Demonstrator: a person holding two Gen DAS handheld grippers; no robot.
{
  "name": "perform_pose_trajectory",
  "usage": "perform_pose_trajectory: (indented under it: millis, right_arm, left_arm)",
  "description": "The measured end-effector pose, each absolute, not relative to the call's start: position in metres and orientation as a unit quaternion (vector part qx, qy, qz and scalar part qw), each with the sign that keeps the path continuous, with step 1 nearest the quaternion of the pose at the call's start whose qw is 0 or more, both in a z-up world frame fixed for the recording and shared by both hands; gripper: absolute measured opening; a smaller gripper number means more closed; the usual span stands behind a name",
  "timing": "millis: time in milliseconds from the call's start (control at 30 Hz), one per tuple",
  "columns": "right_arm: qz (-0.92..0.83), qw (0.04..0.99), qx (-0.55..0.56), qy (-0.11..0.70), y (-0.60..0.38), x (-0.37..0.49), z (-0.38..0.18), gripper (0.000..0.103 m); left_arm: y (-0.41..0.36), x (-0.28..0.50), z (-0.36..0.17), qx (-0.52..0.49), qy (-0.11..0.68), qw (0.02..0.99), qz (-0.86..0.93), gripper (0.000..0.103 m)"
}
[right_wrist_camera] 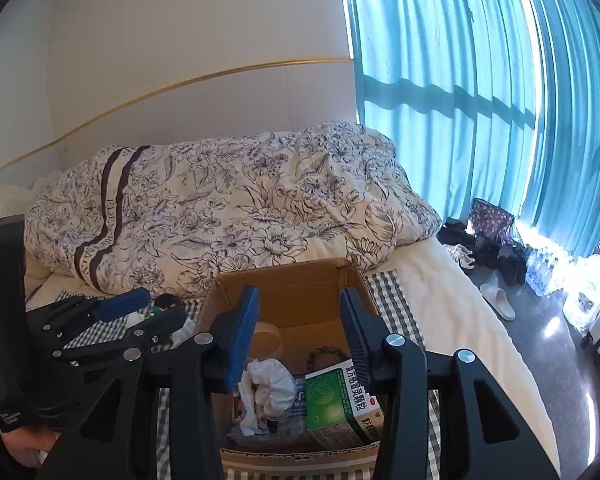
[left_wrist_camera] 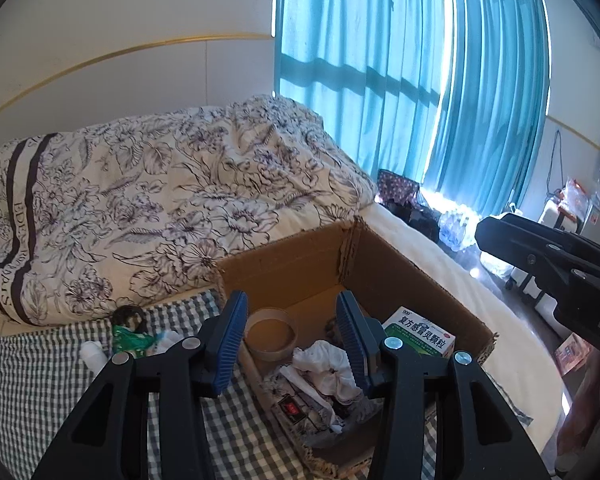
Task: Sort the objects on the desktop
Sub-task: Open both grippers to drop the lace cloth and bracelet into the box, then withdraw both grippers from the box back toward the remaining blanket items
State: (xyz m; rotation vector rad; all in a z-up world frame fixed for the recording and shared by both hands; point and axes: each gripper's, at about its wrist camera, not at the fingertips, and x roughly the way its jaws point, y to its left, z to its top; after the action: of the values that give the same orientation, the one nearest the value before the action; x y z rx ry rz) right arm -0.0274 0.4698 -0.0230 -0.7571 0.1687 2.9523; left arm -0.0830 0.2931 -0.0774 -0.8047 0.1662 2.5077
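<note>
An open cardboard box [left_wrist_camera: 412, 280] [right_wrist_camera: 284, 276] stands on a checked cloth on the bed. Inside lie a tape roll [left_wrist_camera: 270, 334] [right_wrist_camera: 266, 340], crumpled white tissue [left_wrist_camera: 328, 368] [right_wrist_camera: 268, 384], a green-and-white medicine box [left_wrist_camera: 420, 334] [right_wrist_camera: 340, 400] and a dark bead bracelet [right_wrist_camera: 328, 354]. My left gripper [left_wrist_camera: 292, 340] [right_wrist_camera: 164, 304] is open and empty over the box's left wall. My right gripper [right_wrist_camera: 300, 336] [left_wrist_camera: 496, 236] is open and empty above the box's middle. Left of the box lie a green packet [left_wrist_camera: 134, 338], a dark round object [left_wrist_camera: 128, 314] and a white item [left_wrist_camera: 92, 354].
A bunched floral duvet [left_wrist_camera: 160, 200] [right_wrist_camera: 240, 208] lies close behind the box. The checked cloth [left_wrist_camera: 40, 380] covers the near mattress. Teal curtains [right_wrist_camera: 480, 80] hang at the right. The floor beside the bed holds a slipper [right_wrist_camera: 498, 300], shoes and water bottles [right_wrist_camera: 544, 268].
</note>
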Motion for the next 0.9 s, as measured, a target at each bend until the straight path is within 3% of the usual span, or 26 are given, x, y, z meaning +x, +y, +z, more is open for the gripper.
perform_pose_trajectory:
  millis: [67, 433, 567, 733, 900]
  right_arm:
    - [0.967, 0.05, -0.242, 0.057, 0.463, -0.022, -0.017, 0.058]
    - [0.975, 0.039, -0.212, 0.044, 0.41, 0.004, 0.023, 0.061]
    - [0.978, 0.037, -0.201, 0.042, 0.393, 0.013, 0.033, 0.068]
    - [0.979, 0.025, -0.196, 0.04, 0.368, 0.019, 0.041, 0.069]
    - [0.981, 0.016, -0.19, 0.031, 0.339, 0.02, 0.047, 0.078]
  left_arm:
    - [0.282, -0.078, -0.068, -0.289, 0.056, 0.245, 0.924, 0.051]
    - [0.218, -0.049, -0.027, -0.249, 0.047, 0.22, 0.942, 0.052]
    - [0.19, -0.037, -0.014, -0.234, 0.044, 0.205, 0.949, 0.052]
    - [0.153, -0.027, 0.0, -0.215, 0.043, 0.181, 0.959, 0.058]
    - [0.122, -0.02, 0.009, -0.204, 0.039, 0.16, 0.965, 0.064]
